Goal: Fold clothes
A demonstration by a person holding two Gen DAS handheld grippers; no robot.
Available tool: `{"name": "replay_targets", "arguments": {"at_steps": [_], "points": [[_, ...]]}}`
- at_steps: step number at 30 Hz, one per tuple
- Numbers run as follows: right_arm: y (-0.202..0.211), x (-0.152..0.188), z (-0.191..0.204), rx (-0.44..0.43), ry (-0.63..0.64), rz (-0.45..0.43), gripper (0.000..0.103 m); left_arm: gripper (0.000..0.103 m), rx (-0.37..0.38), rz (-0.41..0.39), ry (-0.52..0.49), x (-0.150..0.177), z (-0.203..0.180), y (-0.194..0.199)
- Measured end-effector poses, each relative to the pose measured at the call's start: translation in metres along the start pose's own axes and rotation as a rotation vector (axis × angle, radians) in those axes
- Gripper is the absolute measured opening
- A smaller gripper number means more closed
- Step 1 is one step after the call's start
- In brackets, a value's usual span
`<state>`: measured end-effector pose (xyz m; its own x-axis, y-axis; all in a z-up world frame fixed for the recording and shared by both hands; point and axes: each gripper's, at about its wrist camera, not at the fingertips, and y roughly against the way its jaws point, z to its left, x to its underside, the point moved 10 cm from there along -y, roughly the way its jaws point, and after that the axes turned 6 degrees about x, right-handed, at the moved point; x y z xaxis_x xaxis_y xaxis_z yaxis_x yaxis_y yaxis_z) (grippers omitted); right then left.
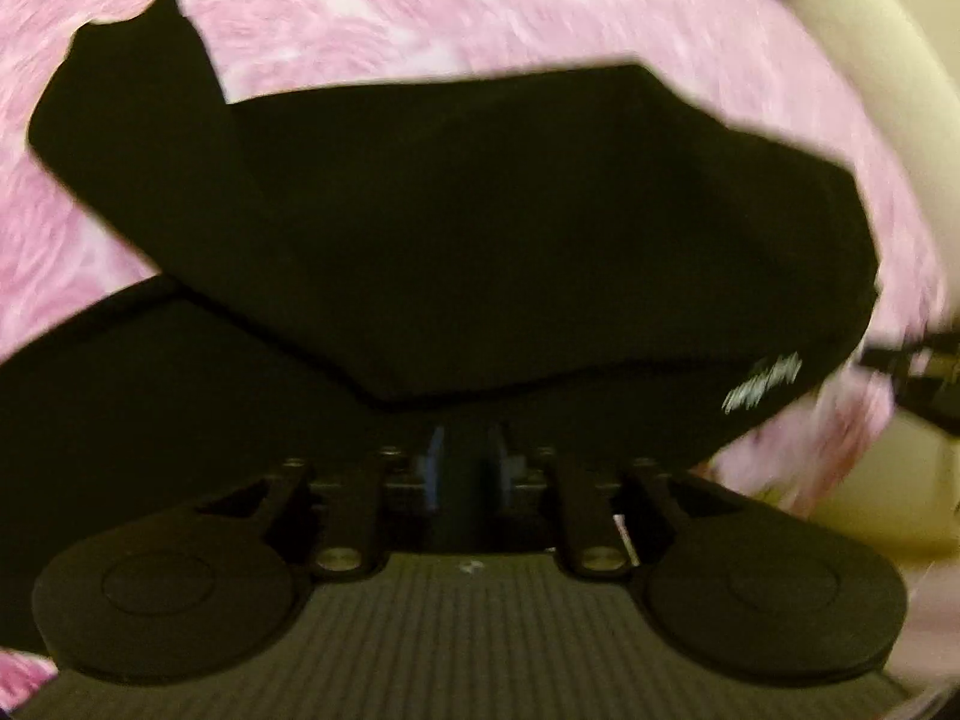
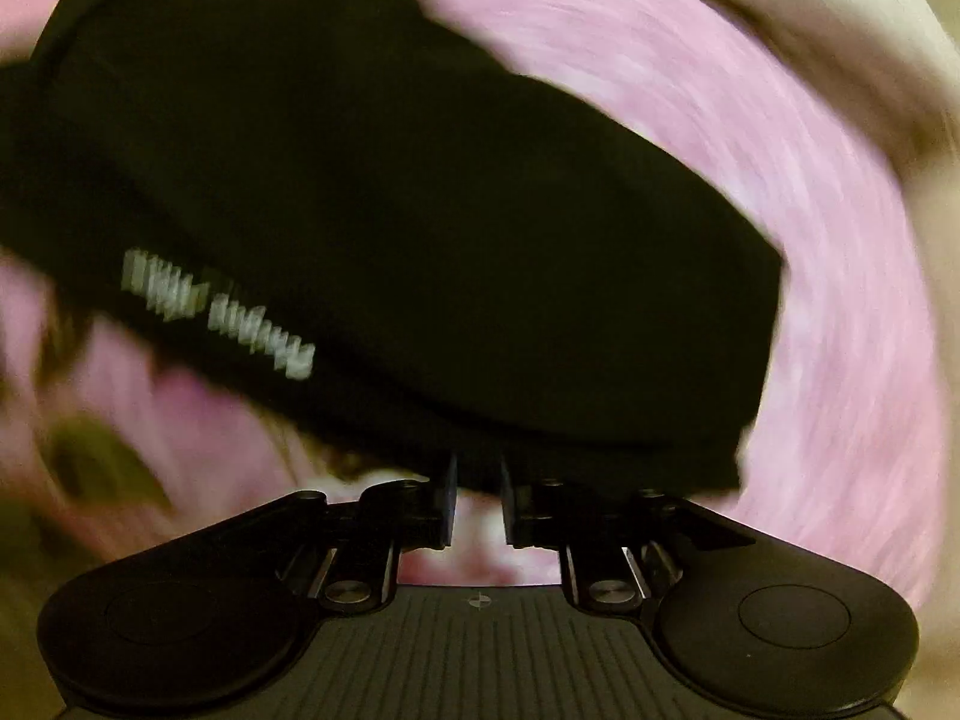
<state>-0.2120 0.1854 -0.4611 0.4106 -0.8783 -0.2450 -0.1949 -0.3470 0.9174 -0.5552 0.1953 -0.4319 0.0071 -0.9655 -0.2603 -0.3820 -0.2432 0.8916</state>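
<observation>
While both views smear with blur, the tongs read clearly enough. Left gripper (image 1: 468, 468): jaws apart by a narrow gap, blue pads (image 1: 433, 468) facing each other; the gap between them is dark, and I cannot tell whether cloth sits in it or whether the pads press on anything. Right gripper (image 2: 478, 501): jaws apart by a similar narrow gap, pink bedding visible straight through it, nothing between the pads; the tips sit just under the garment's near edge, contact uncertain. Black garment (image 1: 480, 228) lies ahead of both grippers on a pink patterned cover (image 1: 372, 18), folded into a broad dark slab; from the left gripper a narrower flap runs off ahead and to its left, and a second dark layer spreads close in on its left side. White lettering (image 2: 219, 312) on the garment shows ahead-left of the right gripper, two short words too blurred to read; the same print (image 1: 762, 384) appears small, ahead-right of the left gripper, also unreadable. Left view only: a dark tool part (image 1: 918, 366) at the far right edge, beyond the print, and a cream surface (image 1: 870, 60) bordering the cover. Right view only: an olive-green blurred shape (image 2: 90, 456) off to that gripper's left.
</observation>
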Motion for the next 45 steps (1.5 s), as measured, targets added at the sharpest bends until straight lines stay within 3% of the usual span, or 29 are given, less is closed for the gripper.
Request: {"name": "replay_targets", "arguments": {"at_steps": [5, 7, 10, 15, 20, 22, 23, 25, 27, 29, 32, 36, 45], "points": [[-0.008, 0.005, -0.064, -0.217, -0.801, 0.000, 0.027, 0.035, -0.041, -0.112, 0.349, -0.016, 0.042, 0.007], [-0.013, 0.010, -0.083, -0.291, -1.042, -0.024, 0.029, 0.035, -0.059, -0.139, 0.474, -0.019, 0.057, 0.005], [-0.019, 0.016, -0.103, -0.339, -1.272, -0.069, 0.034, 0.035, -0.081, -0.175, 0.583, -0.022, 0.070, 0.000], [-0.027, 0.025, -0.133, -0.370, -1.510, -0.147, 0.042, 0.035, -0.079, -0.216, 0.657, -0.033, 0.073, -0.014], [-0.042, 0.035, -0.162, -0.397, -1.596, -0.162, 0.043, 0.033, -0.123, -0.219, 0.641, -0.035, 0.073, -0.027], [-0.046, 0.038, -0.166, -0.387, -1.582, -0.138, 0.043, 0.019, -0.151, -0.220, 0.595, -0.033, 0.072, -0.026], [-0.051, 0.039, -0.167, -0.374, -1.572, -0.118, 0.043, 0.002, -0.164, -0.225, 0.560, -0.031, 0.069, -0.025], [-0.060, 0.043, -0.169, -0.367, -1.549, -0.089, 0.040, 0.002, -0.165, -0.244, 0.512, -0.029, 0.068, -0.020], [-0.059, 0.039, -0.171, -0.345, -1.489, -0.107, 0.016, 0.001, -0.168, -0.270, 0.487, -0.028, 0.066, -0.011], [-0.050, 0.032, -0.174, -0.307, -1.400, -0.137, 0.010, 0.001, -0.190, -0.302, 0.440, -0.027, 0.062, 0.003], [-0.026, 0.022, -0.183, -0.286, -1.311, -0.205, 0.009, 0.001, -0.205, -0.347, 0.389, -0.013, 0.051, 0.029], [-0.015, 0.027, -0.186, -0.281, -1.255, -0.196, 0.008, 0.001, -0.225, -0.364, 0.343, 0.014, 0.039, 0.049], [-0.031, 0.047, -0.183, -0.231, -1.211, -0.121, 0.008, 0.002, -0.268, -0.304, 0.314, 0.069, 0.035, 0.026]]}}
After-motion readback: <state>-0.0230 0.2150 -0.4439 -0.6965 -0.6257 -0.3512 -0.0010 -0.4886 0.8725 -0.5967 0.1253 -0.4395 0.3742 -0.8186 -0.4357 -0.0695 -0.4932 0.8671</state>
